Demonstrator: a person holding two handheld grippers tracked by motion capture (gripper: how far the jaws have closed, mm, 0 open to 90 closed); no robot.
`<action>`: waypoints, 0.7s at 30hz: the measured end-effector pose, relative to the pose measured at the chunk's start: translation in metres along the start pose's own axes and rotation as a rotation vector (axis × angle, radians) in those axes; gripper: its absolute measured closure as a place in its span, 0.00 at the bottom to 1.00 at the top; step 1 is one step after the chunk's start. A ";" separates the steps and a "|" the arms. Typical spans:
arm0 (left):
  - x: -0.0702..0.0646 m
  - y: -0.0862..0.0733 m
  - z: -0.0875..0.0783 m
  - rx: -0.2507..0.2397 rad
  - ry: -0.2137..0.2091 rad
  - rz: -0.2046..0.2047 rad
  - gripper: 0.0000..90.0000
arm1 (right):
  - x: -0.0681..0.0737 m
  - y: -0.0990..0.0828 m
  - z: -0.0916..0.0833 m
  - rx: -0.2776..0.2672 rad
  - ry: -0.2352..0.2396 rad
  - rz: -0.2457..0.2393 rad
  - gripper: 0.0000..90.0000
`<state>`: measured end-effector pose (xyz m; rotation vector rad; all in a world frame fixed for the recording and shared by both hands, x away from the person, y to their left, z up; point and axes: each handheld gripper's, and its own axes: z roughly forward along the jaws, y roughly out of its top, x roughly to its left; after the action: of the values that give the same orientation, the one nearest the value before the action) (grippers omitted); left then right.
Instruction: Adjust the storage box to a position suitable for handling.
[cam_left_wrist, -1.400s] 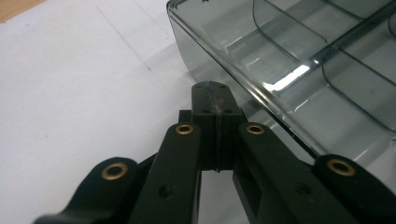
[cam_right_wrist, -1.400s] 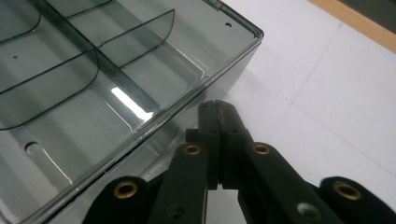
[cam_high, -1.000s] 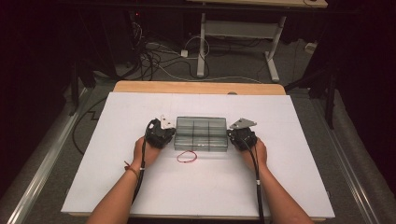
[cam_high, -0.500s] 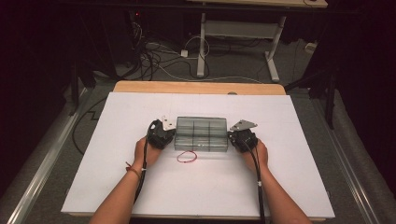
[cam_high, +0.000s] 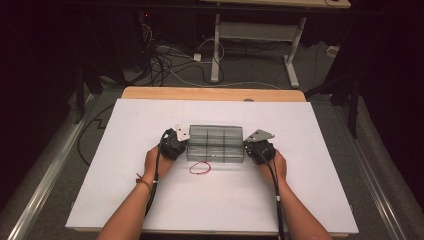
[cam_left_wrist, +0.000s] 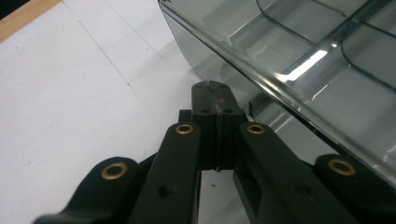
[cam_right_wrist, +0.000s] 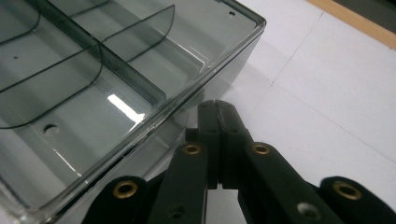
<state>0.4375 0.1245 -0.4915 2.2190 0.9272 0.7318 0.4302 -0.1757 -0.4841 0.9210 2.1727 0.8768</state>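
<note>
Just now both forearms reach in from the near edge of the white tabletop (cam_high: 125, 200), angled slightly inward, each hand wrapped around its tool. The left gripper (cam_high: 174, 143) sits at the left end of the clear divided box (cam_high: 215, 142), and the right gripper (cam_high: 258, 149) sits at the box's right end. In the left gripper view, the left gripper (cam_left_wrist: 211, 91) has its jaws pressed fully together with nothing between them, tips just beside the lower wall of the clear box (cam_left_wrist: 299, 74). In the right gripper view, the right gripper (cam_right_wrist: 215, 107) likewise has its jaws closed flat against each other on nothing, tips close under the rim of the clear box (cam_right_wrist: 116, 84); whether either touches the wall I cannot tell. The box lies near the middle of the tabletop, its long axis running left to right, open side up, dividers showing. A red loop (cam_high: 200, 167) lies just in front of it, between the hands. Wide bare tabletop lies on every side, and the wooden edge (cam_high: 210, 93) is well beyond the box.
</note>
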 end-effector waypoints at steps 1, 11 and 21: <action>0.000 0.000 -0.001 -0.005 0.005 0.019 0.97 | 0.000 0.000 0.000 0.000 0.000 0.000 1.00; 0.005 0.001 -0.031 -0.094 0.011 0.002 0.93 | -0.009 0.000 -0.024 -0.126 0.012 0.033 0.97; 0.004 0.000 -0.059 -0.206 0.004 0.028 0.89 | -0.010 0.007 -0.056 -0.271 0.012 0.018 0.90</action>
<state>0.3995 0.1466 -0.4515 2.0536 0.7869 0.8074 0.3973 -0.1980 -0.4435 0.8024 1.9953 1.1538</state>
